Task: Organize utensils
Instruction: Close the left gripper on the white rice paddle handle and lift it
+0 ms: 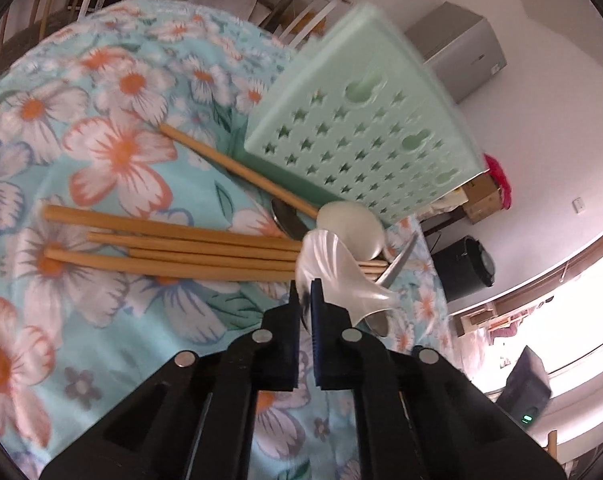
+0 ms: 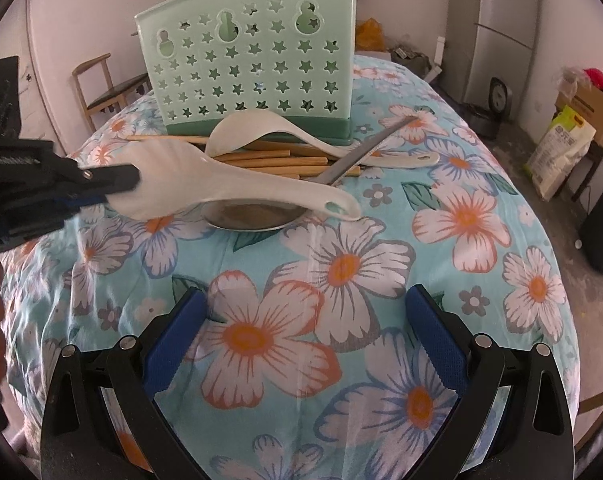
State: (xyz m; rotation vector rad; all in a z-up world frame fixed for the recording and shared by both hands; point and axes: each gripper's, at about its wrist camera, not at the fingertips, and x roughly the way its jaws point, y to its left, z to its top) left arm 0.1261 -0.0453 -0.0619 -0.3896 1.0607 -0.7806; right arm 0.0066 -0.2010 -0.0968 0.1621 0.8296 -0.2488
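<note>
At nine o'clock in the right wrist view, the left gripper [image 2: 119,190] pinches a glossy white scalloped ladle [image 2: 229,190] by its bowl, above a steel spoon [image 2: 253,218]; the right gripper [image 2: 301,356] gapes empty over floral cloth [image 2: 381,272].

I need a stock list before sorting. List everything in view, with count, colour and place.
holder: one, mint green with star holes, upright at the far side of the table.
chopsticks: several, tan, lying loose in front of the holder.
held spoon: one, white, bowl end gripped by the left gripper, handle over the metal spoon.
second spoon: one, white, resting on the chopsticks by the holder.
metal spoon: one, silver, on the cloth under the held spoon.
cloth: one, light blue, floral, covering the table.
left gripper: black, fingers shut on the held spoon.
right gripper: black with blue pads, open, nothing between its fingers.
</note>
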